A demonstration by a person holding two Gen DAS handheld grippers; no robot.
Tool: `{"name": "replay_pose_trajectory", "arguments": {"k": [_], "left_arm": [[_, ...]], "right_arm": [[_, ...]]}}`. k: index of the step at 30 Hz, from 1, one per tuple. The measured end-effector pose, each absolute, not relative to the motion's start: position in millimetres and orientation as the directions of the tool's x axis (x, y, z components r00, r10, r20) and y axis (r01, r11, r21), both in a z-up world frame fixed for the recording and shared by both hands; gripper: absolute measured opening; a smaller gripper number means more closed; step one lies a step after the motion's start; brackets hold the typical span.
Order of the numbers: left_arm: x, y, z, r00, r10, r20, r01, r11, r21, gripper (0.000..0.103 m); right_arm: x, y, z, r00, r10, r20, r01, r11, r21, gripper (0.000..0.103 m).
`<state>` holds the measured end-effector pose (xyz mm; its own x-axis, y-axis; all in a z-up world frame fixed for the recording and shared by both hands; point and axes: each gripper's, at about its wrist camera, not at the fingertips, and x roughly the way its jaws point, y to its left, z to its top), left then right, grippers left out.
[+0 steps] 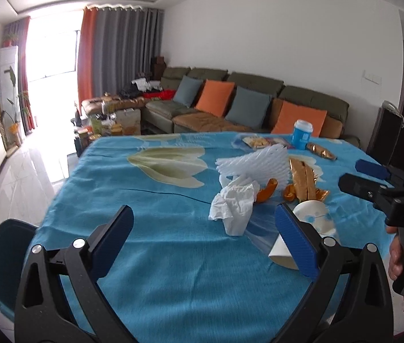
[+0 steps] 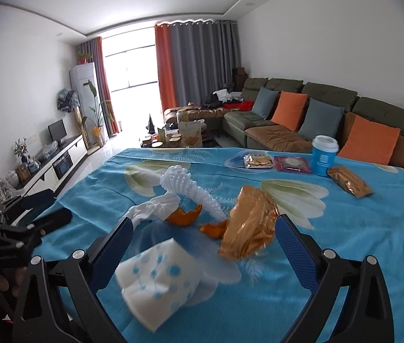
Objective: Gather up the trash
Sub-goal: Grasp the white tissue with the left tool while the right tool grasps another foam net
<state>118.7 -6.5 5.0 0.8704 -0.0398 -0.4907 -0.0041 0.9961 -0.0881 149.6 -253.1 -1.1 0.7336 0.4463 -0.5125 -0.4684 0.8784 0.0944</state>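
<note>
Readable text: "DAS" in pale letters | on: black body of the right gripper (image 1: 373,175), left wrist view | blue cup (image 2: 324,155) label: too small to read

Two orange peel pieces (image 2: 186,216), two paper cups (image 2: 324,155), three snack packets (image 2: 258,161), four sofa cushions (image 2: 289,111).

Behind the table I see a long green sofa (image 2: 330,97) with orange cushions (image 2: 369,140) and grey-blue ones, against the white wall. Grey and orange curtains (image 2: 199,63) hang beside a bright window (image 2: 129,65). On the left side, a small monitor (image 2: 57,132) stands on a low white cabinet (image 2: 59,160).
</note>
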Motion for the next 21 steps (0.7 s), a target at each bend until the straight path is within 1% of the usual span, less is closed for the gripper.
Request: {"name": "replay_pose_trajectory", "arguments": {"k": [8,10,12,14,16,17,18,20,21], "left_arm": [[178.8,-16.8,-17.2,0.811,-0.109,-0.575,0.075,0.994,-0.083,0.097],[189.8,-18.8,-19.7,0.802,-0.131,-0.583,0.095,0.991,-0.092,0.097],[201.7,-20.9,-22.3,0.788,-0.148,-0.598,0.109,0.989,-0.101,0.097],[212.2,-23.7,-25.8,0.774,-0.155,-0.614,0.127,0.988,-0.091,0.097],[220.5,-26.0,-28.9,0.759,-0.162,-0.631,0.140,0.987,-0.085,0.097],[224.9,-26.7,-30.8,0.749,-0.173,-0.640,0.149,0.985,-0.092,0.093],[229.6,-27.0,-33.3,0.735,-0.182,-0.653,0.156,0.983,-0.098,0.087],[238.2,-27.5,-39.4,0.709,-0.194,-0.678,0.166,0.980,-0.108,0.079],[241.0,-29.2,-41.5,0.701,-0.197,-0.685,0.168,0.980,-0.110,0.071]], "right_arm": [[192.7,-224.0,-8.1,0.674,0.460,-0.578,-0.535,0.843,0.048,0.096],[203.4,-217.2,-9.8,0.662,0.456,-0.595,-0.548,0.836,0.031,0.096],[211.7,-211.6,-11.5,0.646,0.461,-0.608,-0.561,0.827,0.031,0.095],[219.6,-208.1,-13.0,0.628,0.473,-0.618,-0.573,0.819,0.044,0.092],[224.7,-203.2,-14.5,0.619,0.476,-0.625,-0.580,0.813,0.044,0.091],[227.2,-201.1,-14.7,0.613,0.480,-0.627,-0.585,0.809,0.048,0.089],[230.1,-199.1,-15.3,0.604,0.484,-0.633,-0.590,0.805,0.053,0.087],[233.7,-196.8,-15.8,0.587,0.496,-0.641,-0.602,0.796,0.065,0.080],[235.6,-195.7,-16.5,0.579,0.500,-0.644,-0.606,0.792,0.069,0.077]]}}
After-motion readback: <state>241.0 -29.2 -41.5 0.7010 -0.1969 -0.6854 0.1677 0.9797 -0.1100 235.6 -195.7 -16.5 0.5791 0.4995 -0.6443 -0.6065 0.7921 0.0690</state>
